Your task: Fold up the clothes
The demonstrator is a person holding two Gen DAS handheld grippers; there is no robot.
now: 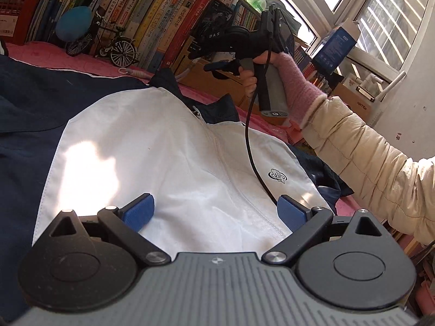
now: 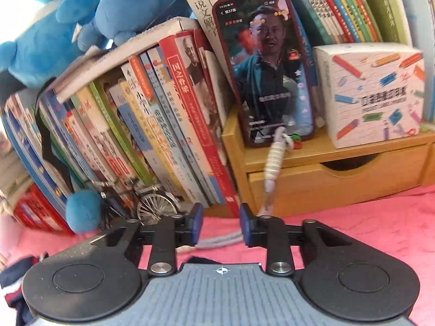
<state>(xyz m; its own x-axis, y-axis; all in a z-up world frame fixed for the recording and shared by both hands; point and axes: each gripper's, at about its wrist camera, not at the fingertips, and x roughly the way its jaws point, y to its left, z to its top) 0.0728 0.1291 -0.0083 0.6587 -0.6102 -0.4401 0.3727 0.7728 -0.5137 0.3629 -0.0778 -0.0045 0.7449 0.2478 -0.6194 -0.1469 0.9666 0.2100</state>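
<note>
A white and navy jacket (image 1: pixel 152 146) lies spread on the pink bed cover (image 1: pixel 54 57), front up, with a zip down its middle and a small logo (image 1: pixel 277 176). My left gripper (image 1: pixel 216 212) is open wide and empty, hovering just above the jacket's white front. My right gripper (image 2: pixel 220 226) is open with a narrower gap and empty; it is raised above the bed and faces the bookshelf. It also shows in the left wrist view (image 1: pixel 217 66), held up above the jacket's collar. A bit of navy cloth (image 2: pixel 201 260) shows just below the right gripper.
A row of books (image 2: pixel 152 125) lines the back of the bed. A phone (image 2: pixel 267 65) leans on a wooden drawer box (image 2: pixel 339 174) beside a white carton (image 2: pixel 375 92). A model bicycle (image 1: pixel 108 40) and blue plush toys (image 2: pixel 54 27) stand near the books. A window (image 1: pixel 380 13) is to the right.
</note>
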